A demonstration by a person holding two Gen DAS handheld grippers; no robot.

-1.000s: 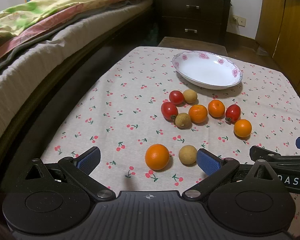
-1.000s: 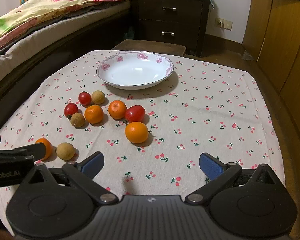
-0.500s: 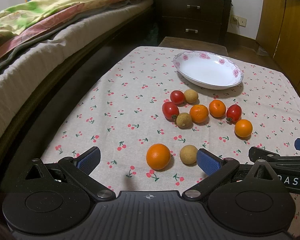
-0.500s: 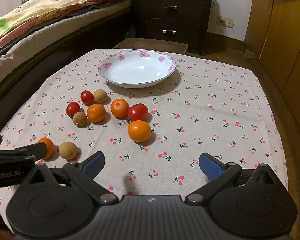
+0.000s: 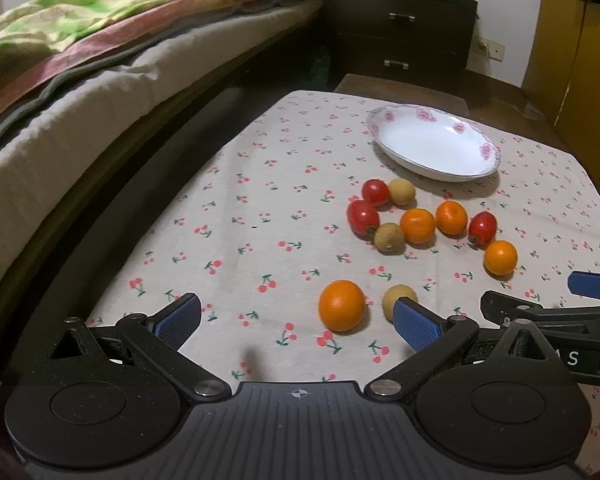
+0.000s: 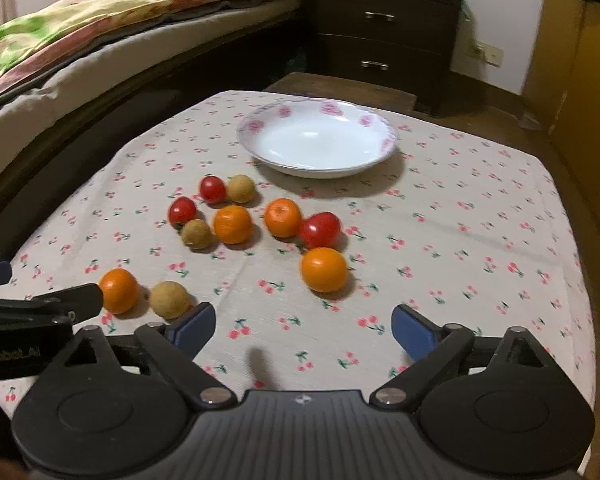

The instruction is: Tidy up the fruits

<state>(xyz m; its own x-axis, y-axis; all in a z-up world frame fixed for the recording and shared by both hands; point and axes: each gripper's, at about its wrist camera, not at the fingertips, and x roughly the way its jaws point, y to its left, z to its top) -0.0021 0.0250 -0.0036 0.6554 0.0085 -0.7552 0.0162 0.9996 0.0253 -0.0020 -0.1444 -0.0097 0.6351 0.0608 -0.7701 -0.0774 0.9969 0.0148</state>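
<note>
Your left gripper (image 5: 298, 316) hangs over the near edge of the cherry-print tablecloth (image 5: 260, 184) with its jaws spread wide and nothing between the blue pads; the nearest orange (image 5: 342, 305) and a tan longan (image 5: 398, 298) lie just beyond its right finger, side by side but apart. Your right gripper (image 6: 303, 325) is also clear of everything, its jaws closing a little yet wide apart, with only bare cloth between them. Ahead of it sits another orange (image 6: 324, 269), and just past that a large red tomato (image 6: 320, 230) that touches a third orange (image 6: 283, 217). Further left are a fourth orange (image 6: 233, 224), a longan (image 6: 196, 233) right beside it, two small tomatoes (image 6: 183, 210) and (image 6: 212, 189), and one more longan (image 6: 241, 188) against the farther tomato. The white bowl with pink flowers (image 6: 388, 146) stands at the far side of the cloth, beyond the whole cluster, with no fruit in it. A bed (image 6: 100, 20) runs along the left, and a dark dresser (image 6: 380, 40) stands behind the table.
</note>
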